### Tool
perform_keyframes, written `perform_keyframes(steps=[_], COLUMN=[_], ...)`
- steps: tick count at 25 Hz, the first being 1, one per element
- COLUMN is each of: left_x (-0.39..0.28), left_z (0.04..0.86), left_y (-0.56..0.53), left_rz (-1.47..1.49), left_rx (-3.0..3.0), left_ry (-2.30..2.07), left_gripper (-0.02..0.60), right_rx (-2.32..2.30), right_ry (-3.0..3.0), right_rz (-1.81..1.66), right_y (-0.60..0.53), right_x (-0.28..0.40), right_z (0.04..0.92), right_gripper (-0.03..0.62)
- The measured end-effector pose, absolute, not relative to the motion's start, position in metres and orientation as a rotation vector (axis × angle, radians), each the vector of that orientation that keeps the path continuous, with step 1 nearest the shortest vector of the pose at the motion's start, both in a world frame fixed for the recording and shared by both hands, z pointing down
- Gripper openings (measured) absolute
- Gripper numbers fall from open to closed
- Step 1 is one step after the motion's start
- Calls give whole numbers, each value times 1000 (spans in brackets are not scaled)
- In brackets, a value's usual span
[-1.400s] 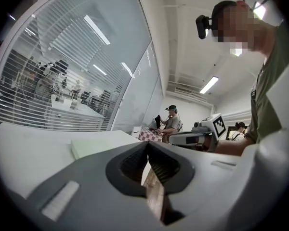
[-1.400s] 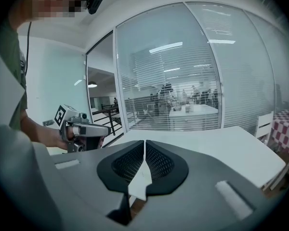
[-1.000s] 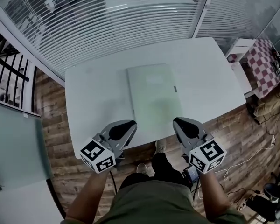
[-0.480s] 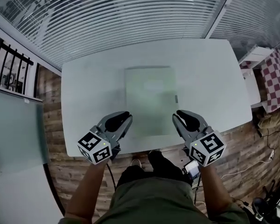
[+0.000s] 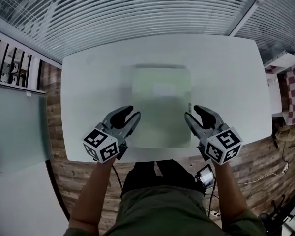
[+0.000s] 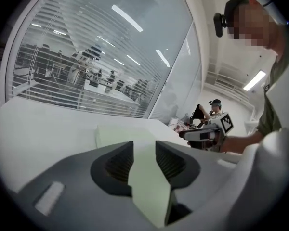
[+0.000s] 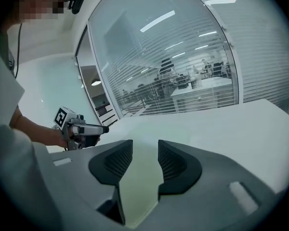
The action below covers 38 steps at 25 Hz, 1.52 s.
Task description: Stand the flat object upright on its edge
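Lying flat on surface (image 5: 88,82): pale green sheet (image 5: 161,107). Flanking its near edges: left claw (image 5: 133,112), right claw (image 5: 191,111), both just opened partway, gripping nothing.

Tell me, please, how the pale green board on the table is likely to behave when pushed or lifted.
The pale green board lies dead flat with straight edges, so it is probably stiff, not floppy. It looks thin, so likely light. On the smooth white table it may slide when pushed, and on edge it would probably tip easily.
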<state>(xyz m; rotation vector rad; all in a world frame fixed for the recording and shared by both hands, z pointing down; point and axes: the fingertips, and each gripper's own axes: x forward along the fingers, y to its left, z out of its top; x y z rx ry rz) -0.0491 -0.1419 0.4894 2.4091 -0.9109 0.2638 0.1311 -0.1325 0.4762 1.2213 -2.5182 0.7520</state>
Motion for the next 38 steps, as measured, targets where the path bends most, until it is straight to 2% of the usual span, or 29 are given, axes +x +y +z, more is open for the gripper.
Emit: perform_keyframes(steps=[11, 21, 38], left_x=[-68, -69, -58], left_z=[524, 552, 578], left_y=[-180, -189, -181], left_rz=[312, 318, 359], left_rx=[2306, 2182, 2059], left_ry=[-932, -864, -785], left_gripper=[210, 253, 268], right_rx=[1274, 1254, 1138], right_ry=[-2468, -2420, -2308], right_rz=[933, 1174, 1262], right_y=[-172, -190, -184], right_x=[145, 148, 134], right_z=[512, 541, 576], right_gripper=[235, 333, 337])
